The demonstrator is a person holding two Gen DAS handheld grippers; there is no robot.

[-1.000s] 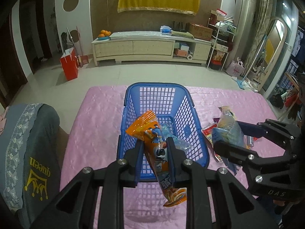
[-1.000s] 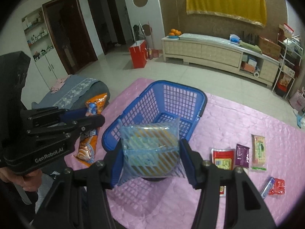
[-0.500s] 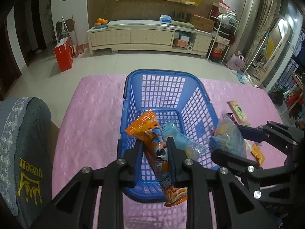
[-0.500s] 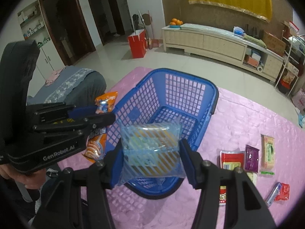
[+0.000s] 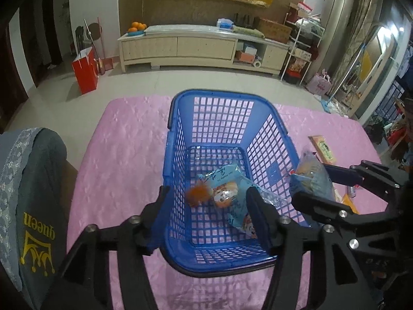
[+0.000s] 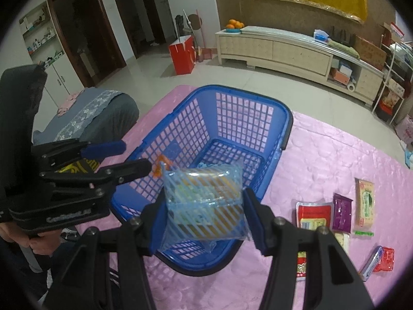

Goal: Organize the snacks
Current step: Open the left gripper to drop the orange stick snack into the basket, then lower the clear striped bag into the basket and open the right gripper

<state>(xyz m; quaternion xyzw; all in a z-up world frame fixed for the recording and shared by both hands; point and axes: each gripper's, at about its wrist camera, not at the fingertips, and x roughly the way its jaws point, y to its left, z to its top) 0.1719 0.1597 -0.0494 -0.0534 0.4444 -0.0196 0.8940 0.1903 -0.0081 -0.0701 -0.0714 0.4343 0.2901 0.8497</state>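
A: Count for me, left to right.

B: One blue plastic mesh basket (image 5: 219,139) sits on the pink quilted table cover (image 5: 124,149), toward its far-left corner. Two snack packs lie inside: an orange packet (image 5: 206,193), blurred, and a light blue cartoon-printed bag (image 5: 232,193) beside it on the basket floor. Right of the basket, loose on the cover toward the right edge: one red pouch (image 6: 312,214), one purple sachet (image 6: 342,211), one beige-and-green packet (image 6: 364,201), plus a small red wrapper (image 6: 386,259) nearer the front edge.

A: And the grippers?

B: Two. The left gripper (image 5: 206,206) hangs over the basket's near rim, jaws opening, nothing pinched between them. The right gripper (image 6: 204,204) is clenched on a clear bag with blue stripes (image 6: 204,201), held above the basket's near-right rim.

A: Any difference between views?

B: Only the right wrist view shows the full row of loose packets and the person's hand (image 6: 36,242) on the left handle; the left wrist view shows the basket's contents plainly.
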